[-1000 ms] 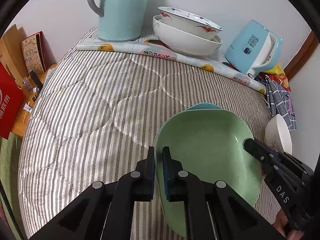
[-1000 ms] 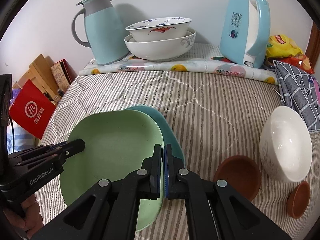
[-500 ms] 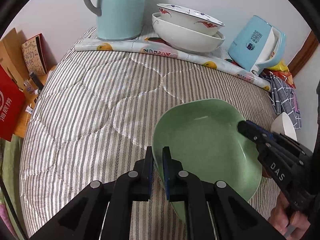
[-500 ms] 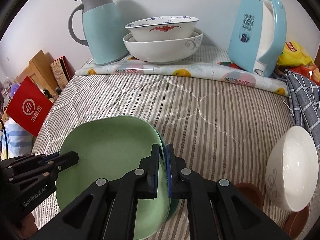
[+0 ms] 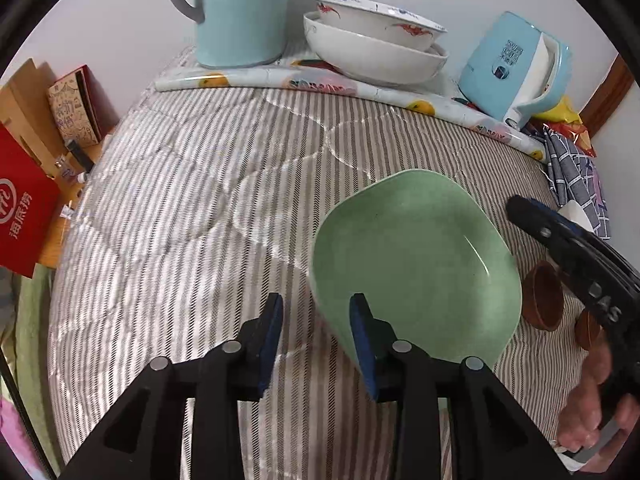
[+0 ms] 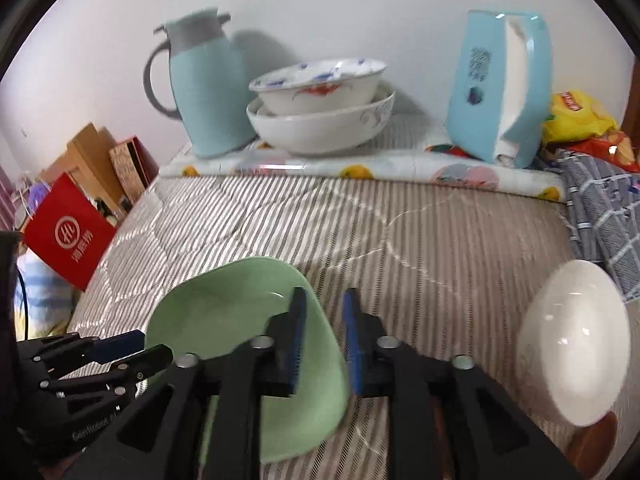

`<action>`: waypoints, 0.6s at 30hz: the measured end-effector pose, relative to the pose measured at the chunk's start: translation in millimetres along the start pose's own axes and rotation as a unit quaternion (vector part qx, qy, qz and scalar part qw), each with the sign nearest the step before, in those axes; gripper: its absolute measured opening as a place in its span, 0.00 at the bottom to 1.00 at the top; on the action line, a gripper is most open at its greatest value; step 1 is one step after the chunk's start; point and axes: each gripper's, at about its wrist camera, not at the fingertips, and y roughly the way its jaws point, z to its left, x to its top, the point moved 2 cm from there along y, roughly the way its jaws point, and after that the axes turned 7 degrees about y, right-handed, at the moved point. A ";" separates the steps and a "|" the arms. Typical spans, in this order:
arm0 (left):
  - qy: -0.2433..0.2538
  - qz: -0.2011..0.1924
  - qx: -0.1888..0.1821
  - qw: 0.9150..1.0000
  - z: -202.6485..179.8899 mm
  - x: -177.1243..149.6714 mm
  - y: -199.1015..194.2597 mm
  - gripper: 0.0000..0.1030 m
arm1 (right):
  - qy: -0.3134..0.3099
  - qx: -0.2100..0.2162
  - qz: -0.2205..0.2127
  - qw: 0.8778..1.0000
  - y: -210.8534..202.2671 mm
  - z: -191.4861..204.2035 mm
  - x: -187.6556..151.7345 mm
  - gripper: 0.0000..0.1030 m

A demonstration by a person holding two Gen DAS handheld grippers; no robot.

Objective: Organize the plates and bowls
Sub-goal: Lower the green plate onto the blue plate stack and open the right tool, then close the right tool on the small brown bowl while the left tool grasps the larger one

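Note:
A pale green plate [image 5: 416, 264] lies on the striped quilt; it also shows in the right wrist view [image 6: 240, 344]. My left gripper [image 5: 316, 320] is open at its near left rim, one pad on each side of the rim. My right gripper [image 6: 323, 336] is open at the plate's right rim, its left pad over the plate. No blue plate shows under the green one. A white bowl [image 6: 576, 340] lies tilted at the right. Two white bowls [image 5: 372, 48] are stacked at the back.
A light blue jug [image 5: 240, 12] and a blue kettle [image 5: 516, 68] stand on a fruit-print mat [image 5: 360, 88] at the back. Small brown dishes [image 5: 544, 296] lie right of the plate. A checked cloth [image 6: 600, 208] and snack bags are far right. Red bag and boxes are left.
Both grippers were shut on the green plate's rims; now both have opened. The plate has moved right and forward, and the blue plate under it is no longer visible.

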 end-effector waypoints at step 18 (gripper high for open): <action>0.044 -0.070 -0.038 0.996 -68.9 -23.1 -67.5 0.44 | 0.095 -0.091 -0.093 0.987 -137.4 -106.3 -58.3 0.59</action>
